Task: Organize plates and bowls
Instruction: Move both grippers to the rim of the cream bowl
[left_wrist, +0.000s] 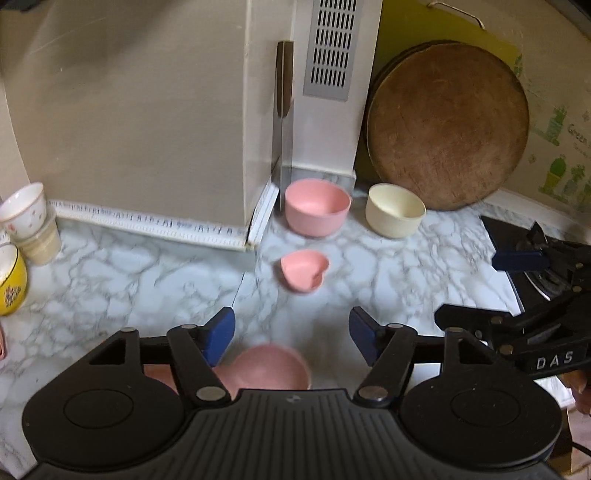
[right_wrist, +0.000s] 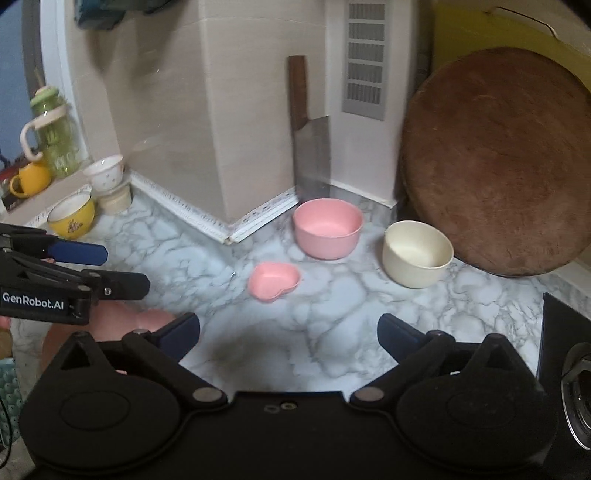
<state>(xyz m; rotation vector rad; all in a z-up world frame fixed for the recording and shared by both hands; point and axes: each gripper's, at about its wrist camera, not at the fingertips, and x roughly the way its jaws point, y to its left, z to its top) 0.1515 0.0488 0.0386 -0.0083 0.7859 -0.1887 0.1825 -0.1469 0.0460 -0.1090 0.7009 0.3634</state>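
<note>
1. Left hand-held gripper (left_wrist: 291, 338): jaws wide apart, nothing between them; a blurred pink dish (left_wrist: 271, 367) lies on the desk (left_wrist: 129, 273) just beneath.
2. Right hand-held gripper (right_wrist: 288, 336): jaws spread fully, empty.
3. Heart dish (right_wrist: 274, 281) at 12 o'clock.
4. Pink bowl (right_wrist: 328, 227) beyond; cream bowl (right_wrist: 417, 253) at 1 o'clock, near the round board (right_wrist: 495, 162).

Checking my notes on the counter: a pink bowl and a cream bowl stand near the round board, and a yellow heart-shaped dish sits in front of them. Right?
Not quite: the heart-shaped dish is pink, not yellow, as the right wrist view shows. The pink bowl and cream bowl do stand near the round board.
</note>
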